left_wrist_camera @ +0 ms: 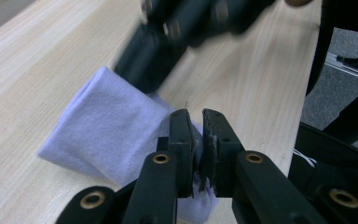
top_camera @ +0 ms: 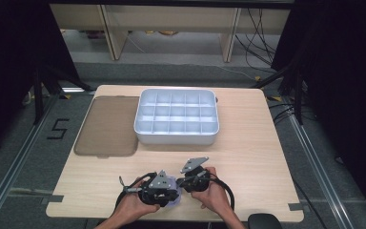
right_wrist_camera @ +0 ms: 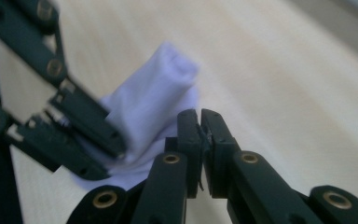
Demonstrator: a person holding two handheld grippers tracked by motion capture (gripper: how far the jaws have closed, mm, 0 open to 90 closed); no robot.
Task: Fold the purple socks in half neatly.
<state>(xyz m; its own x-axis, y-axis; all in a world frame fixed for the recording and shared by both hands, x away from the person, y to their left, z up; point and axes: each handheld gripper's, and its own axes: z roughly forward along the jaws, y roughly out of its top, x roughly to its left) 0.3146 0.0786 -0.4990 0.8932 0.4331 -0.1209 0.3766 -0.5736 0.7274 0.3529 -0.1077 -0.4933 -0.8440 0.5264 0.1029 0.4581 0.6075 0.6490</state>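
Left hand-held gripper [left_wrist_camera: 195, 122] pinches lilac cloth [left_wrist_camera: 105, 128] corner (folded, on table [left_wrist_camera: 37, 60]).

A folded pale lilac knitted cloth [left_wrist_camera: 107, 135] is seen lying on the light wooden table [left_wrist_camera: 37, 60]. Its near corner is pinched between the nearly closed black jaws of the left gripper [left_wrist_camera: 195, 122]. Beyond the cloth, its far edge is met by the blurred right gripper [left_wrist_camera: 144, 65].

Your left gripper [top_camera: 164, 190] and right gripper [top_camera: 185, 180] are black throughout — each topped by a grey three-cornered plate studded with small screws. A thick black cable loops back from each toward your forearms. Up close, the jaws are flat black bars on linked arms, pinned with brass-coloured rivets — the pad edges look slightly worn.
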